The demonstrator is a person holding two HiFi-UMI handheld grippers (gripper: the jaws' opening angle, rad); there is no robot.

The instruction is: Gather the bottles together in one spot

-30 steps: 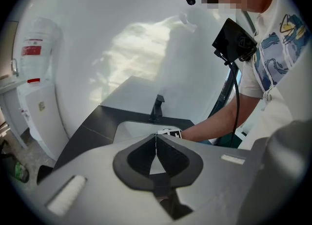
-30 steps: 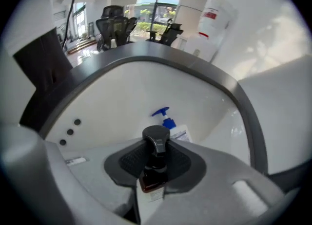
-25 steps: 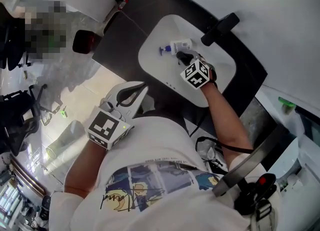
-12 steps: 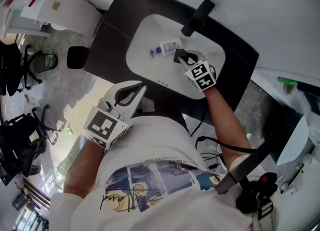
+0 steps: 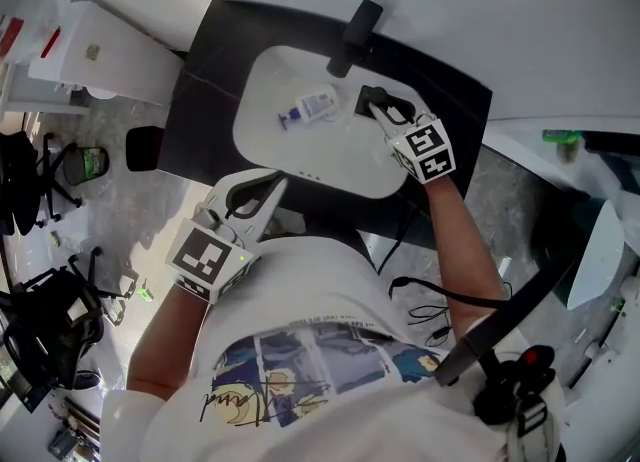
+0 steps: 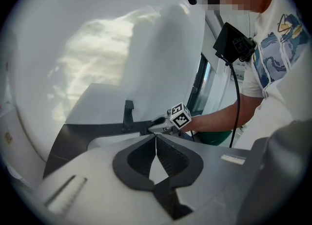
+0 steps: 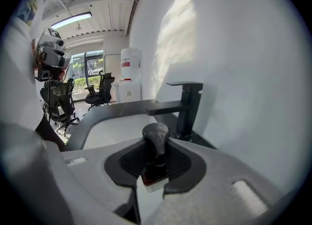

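right tongs (image 5: 380, 110): gripped a pump bottle (image 7: 156, 143) at the sink (image 5: 265, 145) edge.
left tongs (image 6: 156, 146): closed, empty.
progress: blue-cap bottle (image 5: 308, 108) lay alone in sink; nothing looked gathered yet.

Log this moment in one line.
left gripper: shut, empty | right gripper: shut on dark bottle, over sink | blue-capped bottle: lying in sink

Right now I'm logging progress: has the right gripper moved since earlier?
Yes: the right gripper went from mid-basin of the sink rightward, past the faucet.
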